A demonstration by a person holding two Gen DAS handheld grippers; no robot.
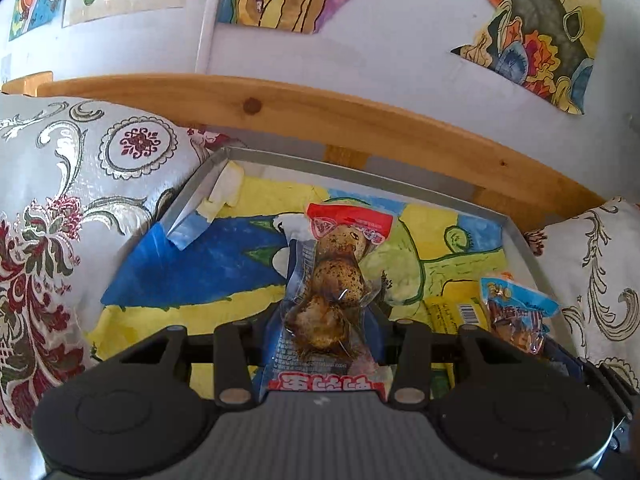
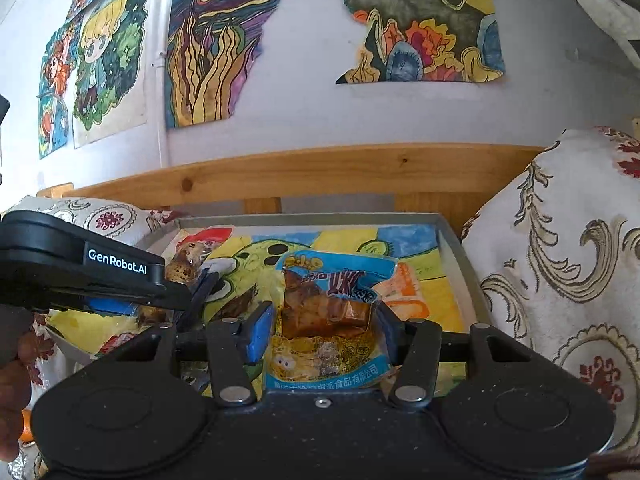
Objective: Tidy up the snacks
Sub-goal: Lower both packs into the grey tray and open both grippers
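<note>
Left wrist view: the left gripper [image 1: 326,320] has a clear pack of quail eggs [image 1: 334,276] sitting right between its jaws, which are closed in on the pack's lower half. The red-topped end of the pack sticks out toward the far side, over a grey tray [image 1: 524,248] lined with a painted paper sheet [image 1: 192,272]. Off to the right, a blue snack packet [image 1: 516,312] shows near the tray's right wall. Patterned cushions [image 1: 60,184] sit on both sides of the tray, with a wooden rail [image 1: 320,108] behind it.

Right wrist view: the right gripper [image 2: 324,320] is clamped on that blue snack packet [image 2: 332,320], with the blue pad [image 2: 260,332] of the left jaw pressed against its edge. The packet runs straight out between the jaws, printed end nearest the camera, above the tray [image 2: 460,256]. On the left, the left gripper [image 2: 196,288] reaches in with the quail eggs [image 2: 184,264] poking past it, above the tray's left part.
</note>
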